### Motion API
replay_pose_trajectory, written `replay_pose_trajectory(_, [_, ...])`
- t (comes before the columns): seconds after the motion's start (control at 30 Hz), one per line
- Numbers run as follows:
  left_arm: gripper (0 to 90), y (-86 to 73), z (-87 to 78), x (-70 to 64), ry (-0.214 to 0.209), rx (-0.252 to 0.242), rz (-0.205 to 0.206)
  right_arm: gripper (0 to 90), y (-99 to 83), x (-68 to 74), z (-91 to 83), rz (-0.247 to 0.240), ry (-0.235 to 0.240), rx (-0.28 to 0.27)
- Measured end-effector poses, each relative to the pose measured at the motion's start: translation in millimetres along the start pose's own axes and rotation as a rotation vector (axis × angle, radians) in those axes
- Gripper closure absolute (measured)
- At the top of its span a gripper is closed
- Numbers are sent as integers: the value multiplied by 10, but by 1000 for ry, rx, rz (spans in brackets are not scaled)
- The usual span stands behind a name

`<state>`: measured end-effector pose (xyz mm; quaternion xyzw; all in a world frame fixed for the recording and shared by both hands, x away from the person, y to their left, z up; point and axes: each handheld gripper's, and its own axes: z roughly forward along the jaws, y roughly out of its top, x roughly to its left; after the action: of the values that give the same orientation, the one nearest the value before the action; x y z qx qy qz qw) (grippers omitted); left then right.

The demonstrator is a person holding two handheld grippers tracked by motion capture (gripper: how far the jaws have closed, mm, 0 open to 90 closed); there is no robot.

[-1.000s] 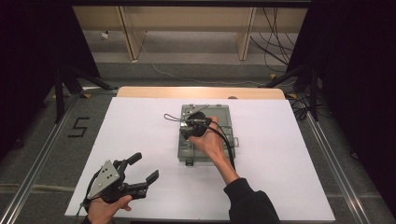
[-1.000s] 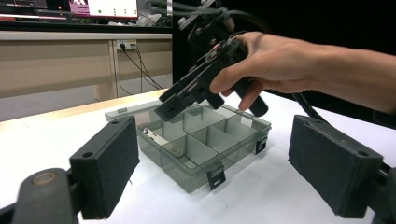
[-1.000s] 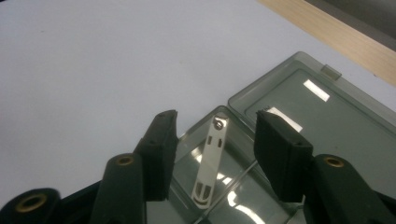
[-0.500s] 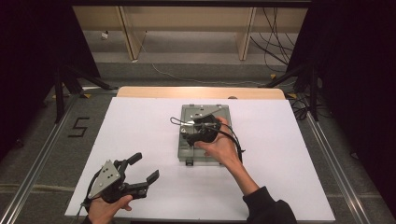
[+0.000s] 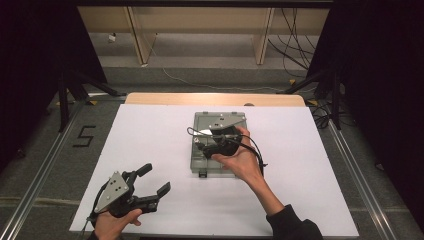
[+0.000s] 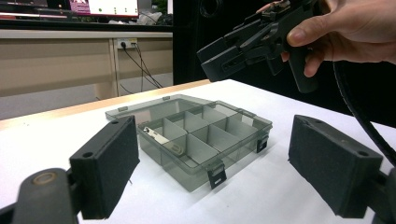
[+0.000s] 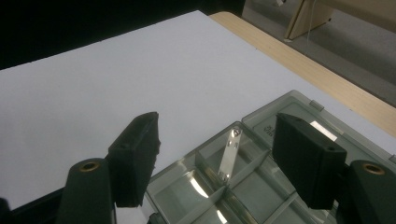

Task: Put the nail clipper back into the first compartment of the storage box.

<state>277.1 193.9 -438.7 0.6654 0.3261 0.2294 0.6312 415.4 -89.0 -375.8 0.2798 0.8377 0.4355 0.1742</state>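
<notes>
Item: clear grey compartment box (image 5: 218,145), lid swung open toward the far edge, set near the middle of the white worktop (image 5: 150,130). Latches faced the person's side.

Contents: one flat metal strip (image 7: 229,153) with a hole at its end. It stood propped in a compartment on the box's left side, leaning against a divider, its long axis running slantwise from the compartment floor up to the divider top. In the left claw view the same strip (image 6: 160,137) lay in a left-hand cell of the box (image 6: 196,135), the neighbouring cells bare.

Right claw (image 5: 218,141): held above the box, jaws parted wide and empty. In its own view the strip sat directly ahead and below, between the two jaws and nearer the right one; its long axis ran roughly away from the camera, so the jaws stood astride its narrow width. Judged the nearer claw by far, and the one placed to descend on the strip.

Left claw (image 5: 146,186): near the front left corner of the worktop, well apart from the box, jaws spread and empty, pointed toward the box. The right claw (image 6: 252,39) appeared in its view, above the box.
</notes>
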Motion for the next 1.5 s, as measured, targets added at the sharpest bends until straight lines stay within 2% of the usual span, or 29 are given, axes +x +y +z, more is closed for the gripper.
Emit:
replay_pose_trajectory(0.3, [155,3,-2,-2,0,-1,3,287,-25,8,-59,-7,5,-25])
replay_pose_trajectory(0.33, [155,2,-2,-2,1,-1,2,286,-29,16,-67,10,8,-36])
replay_pose_trajectory(0.37, [156,1,1,-2,1,-1,0,286,-28,20,-74,30,37,-42])
replay_pose_trajectory(0.43, [155,0,3,-4,0,0,-1,285,-22,39,-93,45,57,-53])
replay_pose_trajectory(0.7, [156,-2,4,-1,1,1,0,276,-24,65,-188,16,47,-74])
replay_pose_trajectory(0.87, [156,-5,14,-2,-5,-10,-1,262,-72,38,-275,23,39,-91])
replay_pose_trajectory(0.97, [156,-1,5,-4,2,3,1,257,-99,19,-324,25,43,-96])
replay_pose_trajectory(1.0, [156,-5,15,-2,-5,-10,0,255,-108,14,-347,27,37,-94])
replay_pose_trajectory(1.23, [156,0,2,-2,1,1,1,242,-158,-4,-445,27,32,-134])
replay_pose_trajectory(1.33, [155,2,1,-3,0,0,3,235,-179,-4,-483,25,30,-136])
replay_pose_trajectory(1.5, [155,-4,15,-2,-9,-8,5,233,-245,-3,-597,10,28,-167])
